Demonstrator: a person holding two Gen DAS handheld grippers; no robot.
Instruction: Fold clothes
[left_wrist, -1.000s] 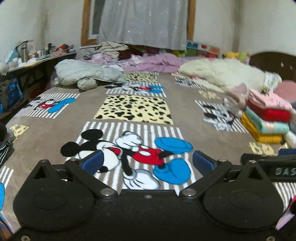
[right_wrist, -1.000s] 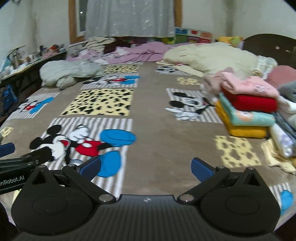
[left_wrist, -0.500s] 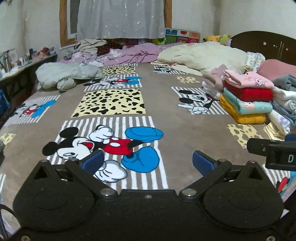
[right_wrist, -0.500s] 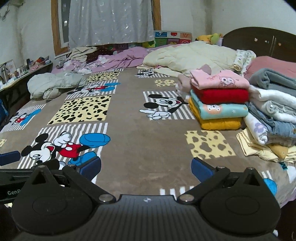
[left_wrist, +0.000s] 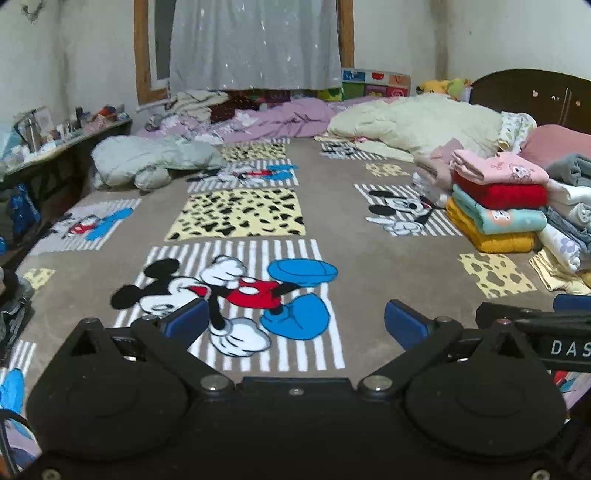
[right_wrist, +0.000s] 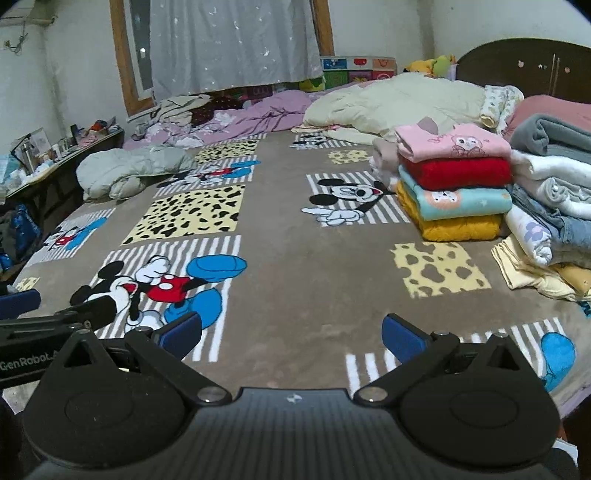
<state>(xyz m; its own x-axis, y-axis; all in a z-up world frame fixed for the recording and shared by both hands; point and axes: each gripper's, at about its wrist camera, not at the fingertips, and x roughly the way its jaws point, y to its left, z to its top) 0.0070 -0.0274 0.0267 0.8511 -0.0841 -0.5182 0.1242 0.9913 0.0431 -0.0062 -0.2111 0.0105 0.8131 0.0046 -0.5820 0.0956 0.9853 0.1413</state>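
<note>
A stack of folded clothes (left_wrist: 495, 199) (right_wrist: 454, 184), pink on top, then red, teal and mustard, sits at the right of the bed. A second pile of folded grey, white and denim pieces (right_wrist: 546, 192) lies beside it. A crumpled pale grey-green jacket (left_wrist: 147, 162) (right_wrist: 122, 173) rests at the far left of the bed. My left gripper (left_wrist: 295, 323) hovers open over the Mickey Mouse bedspread (left_wrist: 369, 266), holding nothing. My right gripper (right_wrist: 291, 336) is open and empty too, just right of the left one. No garment lies between either pair of fingers.
A cream duvet (left_wrist: 417, 125) and purple bedding (left_wrist: 288, 118) are heaped at the far end under a curtained window. A cluttered side table (left_wrist: 55, 147) runs along the left wall. A dark headboard (left_wrist: 535, 92) stands at the right.
Both cameras swung to the right during the first half second, bringing the folded stacks further into view. Since then little has moved. Both grippers stayed open.
</note>
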